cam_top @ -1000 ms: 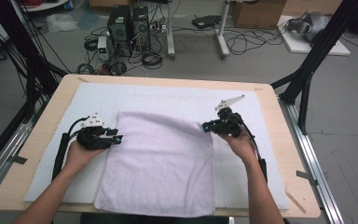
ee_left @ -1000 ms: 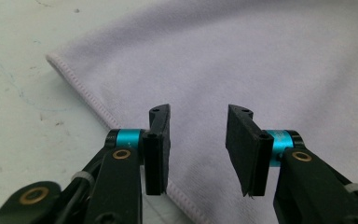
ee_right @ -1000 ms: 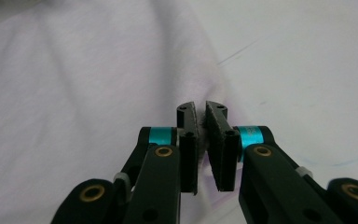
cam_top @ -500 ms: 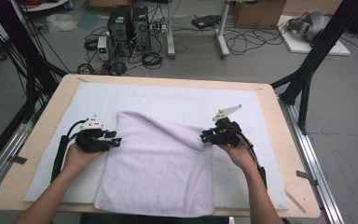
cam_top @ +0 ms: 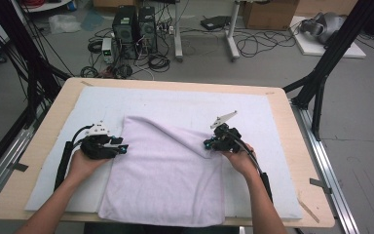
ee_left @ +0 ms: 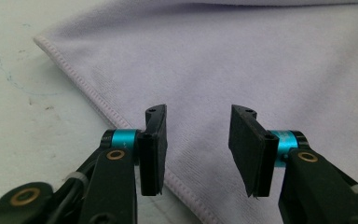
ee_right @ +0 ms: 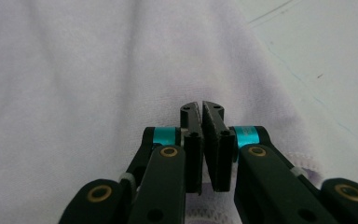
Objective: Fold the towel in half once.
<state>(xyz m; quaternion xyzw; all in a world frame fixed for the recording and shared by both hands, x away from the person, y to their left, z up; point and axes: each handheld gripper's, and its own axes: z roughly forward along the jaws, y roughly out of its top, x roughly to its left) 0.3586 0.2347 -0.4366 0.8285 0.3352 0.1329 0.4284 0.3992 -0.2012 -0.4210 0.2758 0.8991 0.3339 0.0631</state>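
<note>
A lavender towel (cam_top: 165, 170) lies on a white mat (cam_top: 175, 100) on the table. My left gripper (cam_top: 124, 147) rests at the towel's left edge, with its jaws open. In the left gripper view, the left gripper (ee_left: 198, 140) straddles the stitched hem of the towel (ee_left: 261, 56), and no pad touches it. My right gripper (cam_top: 207, 144) sits at the towel's right side, where a raised fold runs up to its tips. In the right gripper view, the right gripper (ee_right: 200, 108) has just closed, pads together over the towel (ee_right: 74, 70), pinching its edge.
Bare mat (ee_right: 326, 46) lies to the right of the towel and beyond it. The wooden table edge (cam_top: 299, 146) runs along the right. Black frame posts (cam_top: 321, 78) stand at the table's corners. Computer cases (cam_top: 134, 27) and cables sit on the floor past the far edge.
The right gripper has moved left and nearer over the towel. The towel's far right corner has come along with it, raising a diagonal fold. The left gripper has stayed put.
</note>
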